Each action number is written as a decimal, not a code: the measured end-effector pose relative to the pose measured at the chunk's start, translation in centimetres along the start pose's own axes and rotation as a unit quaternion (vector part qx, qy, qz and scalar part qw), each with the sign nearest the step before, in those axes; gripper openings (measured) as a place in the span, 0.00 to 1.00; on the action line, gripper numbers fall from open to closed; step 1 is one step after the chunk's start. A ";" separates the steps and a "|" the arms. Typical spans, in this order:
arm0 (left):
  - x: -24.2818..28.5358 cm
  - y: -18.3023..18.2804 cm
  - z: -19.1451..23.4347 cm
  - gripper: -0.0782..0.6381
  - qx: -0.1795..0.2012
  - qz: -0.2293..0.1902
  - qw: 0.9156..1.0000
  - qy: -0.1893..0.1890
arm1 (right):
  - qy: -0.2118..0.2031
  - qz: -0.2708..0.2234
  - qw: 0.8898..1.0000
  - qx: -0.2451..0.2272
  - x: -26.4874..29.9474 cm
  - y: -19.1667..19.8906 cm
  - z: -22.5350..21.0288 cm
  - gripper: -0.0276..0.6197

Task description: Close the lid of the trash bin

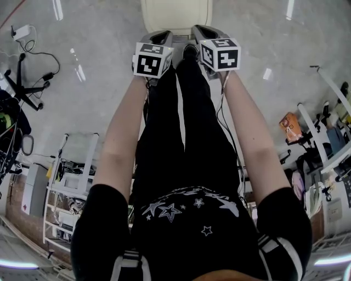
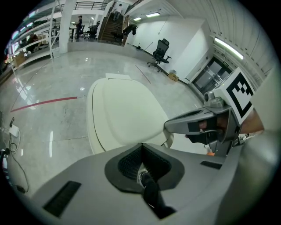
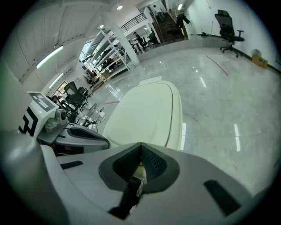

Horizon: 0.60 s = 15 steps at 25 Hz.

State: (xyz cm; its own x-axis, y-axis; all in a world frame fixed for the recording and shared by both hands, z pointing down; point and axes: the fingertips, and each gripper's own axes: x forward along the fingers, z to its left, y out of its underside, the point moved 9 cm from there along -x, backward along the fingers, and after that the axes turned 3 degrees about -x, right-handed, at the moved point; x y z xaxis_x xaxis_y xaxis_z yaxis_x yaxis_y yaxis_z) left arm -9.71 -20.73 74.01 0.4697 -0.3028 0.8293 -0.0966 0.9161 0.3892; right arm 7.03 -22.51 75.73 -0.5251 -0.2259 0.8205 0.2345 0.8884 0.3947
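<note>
Scene: A person stands over a cream trash bin lid (image 1: 175, 13), both arms stretched toward it across a glossy floor (image 1: 93, 82).
Bin: At 12 o'clock in the head view, right at the top edge. In both gripper views the lid looks lowered and nearly flat. Whether it is fully seated on its rim cannot be told.
Left gripper (image 1: 163, 35): Just short of the lid's near edge, at about 11 o'clock. Its jaws are pressed together with nothing between them.
Right gripper (image 1: 199, 28): Close beside the left one at about 1 o'clock, jaws likewise together and empty.
Slip risk: The lid is smooth and gently domed. Narrow closed tips pushing on it could skate off toward 12 o'clock instead of pressing it down.
Tip risk: Both tools sit at the near edge. A push there, away from the hinge side, may rock or shove the whole bin over the polished floor.
Foot risk: A shoe (image 1: 190, 51) stands close to the bin's base at 6 o'clock of the lid, so a sliding bin or a lunge could catch it.
</note>
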 end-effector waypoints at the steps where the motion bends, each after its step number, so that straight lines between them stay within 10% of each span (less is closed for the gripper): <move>1: 0.1 0.0 0.0 0.12 0.000 0.002 1.000 0.001 | 0.002 0.000 1.000 0.001 0.0 0.0 0.0 0.05; 15: 0.5 0.1 0.6 0.12 -0.018 0.020 1.000 0.000 | 0.012 0.014 1.000 -0.007 0.4 0.0 0.3 0.05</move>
State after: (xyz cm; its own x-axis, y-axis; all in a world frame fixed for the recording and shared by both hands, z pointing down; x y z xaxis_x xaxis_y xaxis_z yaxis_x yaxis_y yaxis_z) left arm -10.02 -20.95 74.72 0.4655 -0.2654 0.8443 -0.0838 0.9365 0.3405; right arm 6.58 -22.45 75.98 -0.4979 -0.2110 0.8412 0.2604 0.8889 0.3770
